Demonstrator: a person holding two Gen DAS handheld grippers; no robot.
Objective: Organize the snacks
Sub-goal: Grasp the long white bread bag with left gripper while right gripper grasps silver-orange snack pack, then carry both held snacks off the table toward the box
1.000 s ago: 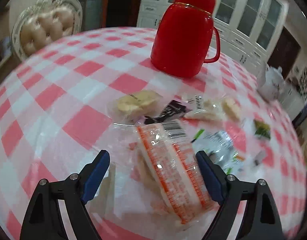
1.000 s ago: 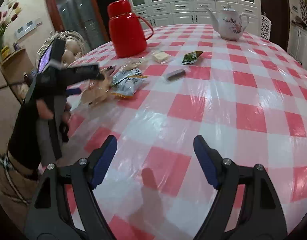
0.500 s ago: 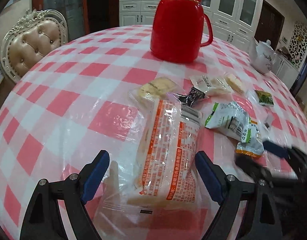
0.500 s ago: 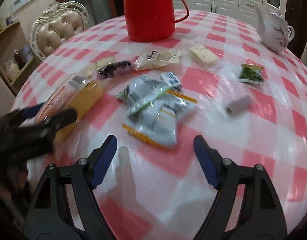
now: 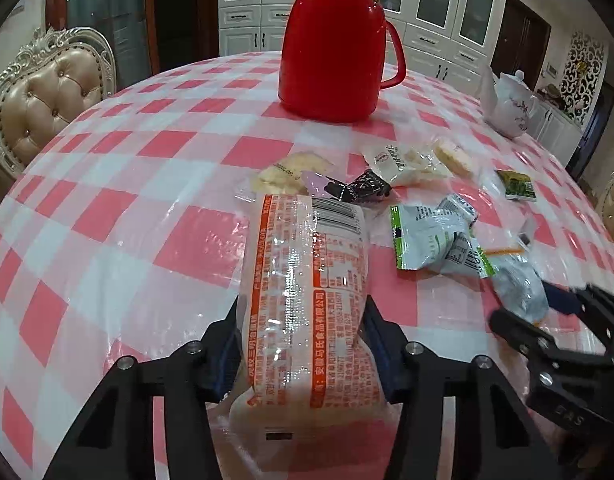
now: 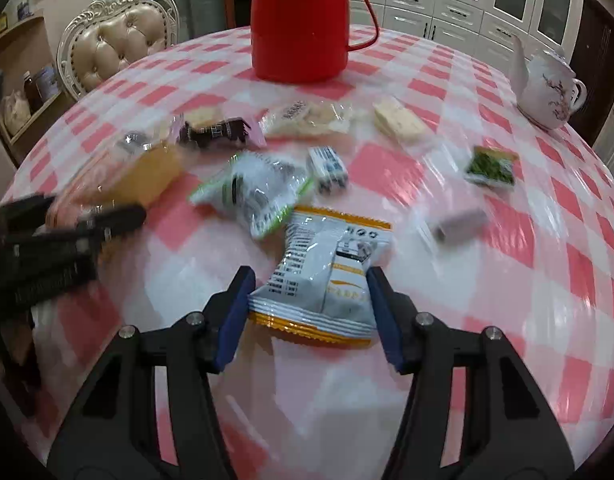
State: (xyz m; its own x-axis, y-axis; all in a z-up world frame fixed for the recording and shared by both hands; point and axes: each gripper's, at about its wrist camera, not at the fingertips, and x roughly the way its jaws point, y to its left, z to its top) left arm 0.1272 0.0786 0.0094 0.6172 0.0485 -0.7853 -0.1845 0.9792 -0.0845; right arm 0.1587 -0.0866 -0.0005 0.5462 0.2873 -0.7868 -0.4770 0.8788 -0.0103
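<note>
The left gripper point(image 5: 303, 344) was clamped on a long clear packet with orange print point(image 5: 305, 300), both blue pads pressed into its sides. The packet's long axis ran straight away from the camera, its barcode end pointing toward the red thermos point(image 5: 333, 52). The right gripper point(image 6: 309, 312) was closed against a white-and-orange sachet point(image 6: 327, 276) lying on the pink checked tablecloth point(image 6: 547, 240), crimped edge nearest the camera. Beyond lay a green-edged silver pouch point(image 6: 253, 190), a dark wrapped sweet point(image 6: 215, 132) and pale biscuit packs point(image 6: 307, 118). Farthest right stood a white teapot point(image 6: 547, 88).
</note>
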